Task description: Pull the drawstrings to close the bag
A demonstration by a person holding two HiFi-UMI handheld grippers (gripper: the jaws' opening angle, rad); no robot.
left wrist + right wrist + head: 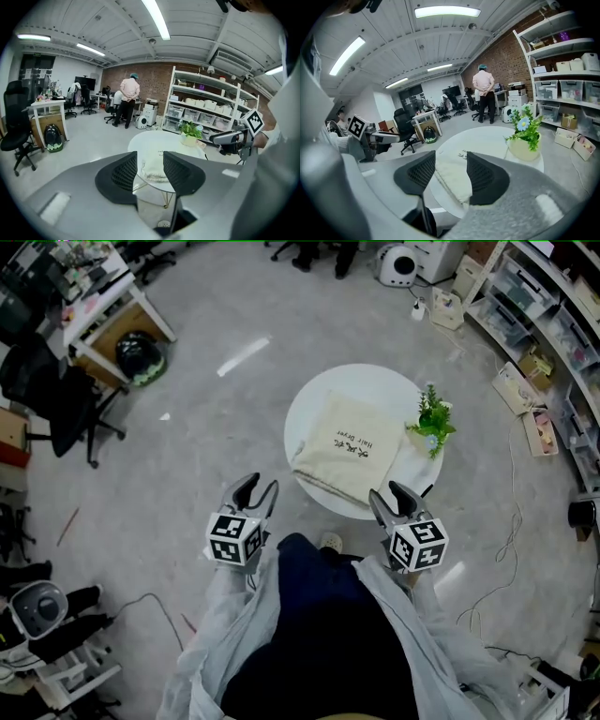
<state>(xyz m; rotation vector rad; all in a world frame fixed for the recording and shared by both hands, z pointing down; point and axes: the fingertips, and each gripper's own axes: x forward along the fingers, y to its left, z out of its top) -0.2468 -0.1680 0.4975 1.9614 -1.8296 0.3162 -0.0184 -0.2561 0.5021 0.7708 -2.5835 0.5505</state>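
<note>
Cream bag (345, 448), dark print. White table (375, 381). Green plant (431, 416), blue flower (523, 123), pale yellow pot (524, 149). Grey floor (206, 427). Left gripper (260, 486), right gripper (384, 489): black-and-white square-marker cubes, black mesh-patterned pads (125, 171). Red-brown brick wall (154, 79).

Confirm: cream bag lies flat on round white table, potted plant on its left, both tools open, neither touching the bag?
Wrong on the plant. The head view shows the potted plant on the right of the cream bag. The rest stands: bag flat on the round white table, left tool and right tool open, neither touching it.
</note>
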